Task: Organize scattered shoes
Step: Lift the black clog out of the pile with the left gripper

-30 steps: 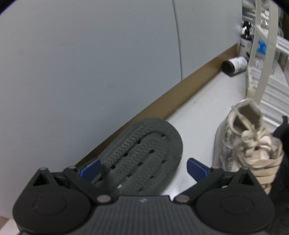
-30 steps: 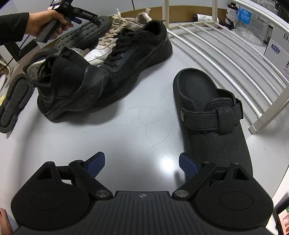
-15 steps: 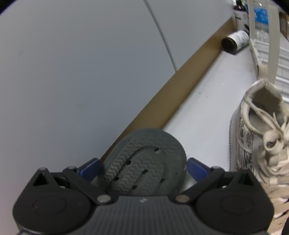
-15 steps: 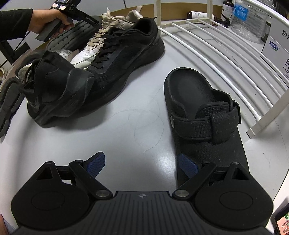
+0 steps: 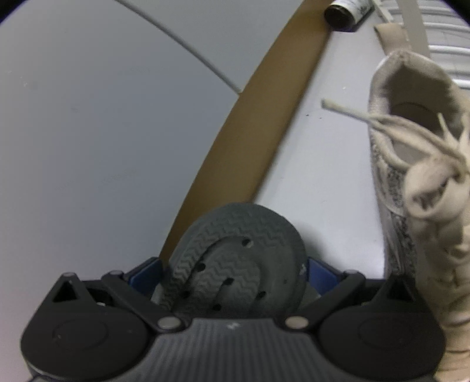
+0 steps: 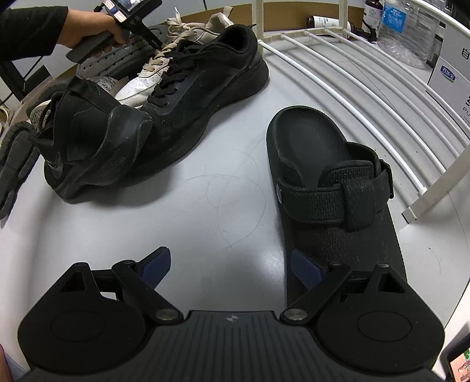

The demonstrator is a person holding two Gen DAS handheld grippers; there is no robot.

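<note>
Left wrist view is showing the left gripper (image 5: pixel 232 271) straddling the end of a dark slipper (image 5: pixel 238 258) that is lying sole-up, its zigzag tread and small holes facing the camera; the blue pads are sitting on either side of the sole's edge, though whether they are actually pressing it cannot be told. At about two o'clock from the gripper a beige sneaker (image 5: pixel 411 164) is standing on the grey bench (image 5: pixel 323 147), its loose laces trailing toward the slipper. A brown strip (image 5: pixel 264 117) is running along the bench's edge toward twelve o'clock, where a dark bottle (image 5: pixel 346 11) is lying on its side.

In the right wrist view the right gripper (image 6: pixel 229 269) is hovering over the bench with its jaws spread and nothing between them. Just at its one o'clock side a black sandal (image 6: pixel 332 188) is lying sole-down, strap buckled, touching the right blue pad's edge (or nearly so). At eleven o'clock two black sneakers (image 6: pixel 164 111) are piled together, one leaning on the other, with a white sneaker (image 6: pixel 144 85) behind them. A white rack (image 6: pixel 352 88) is lying at two o'clock. Far at eleven o'clock a hand (image 6: pixel 85 32) in a dark sleeve is gripping the other tool.
</note>
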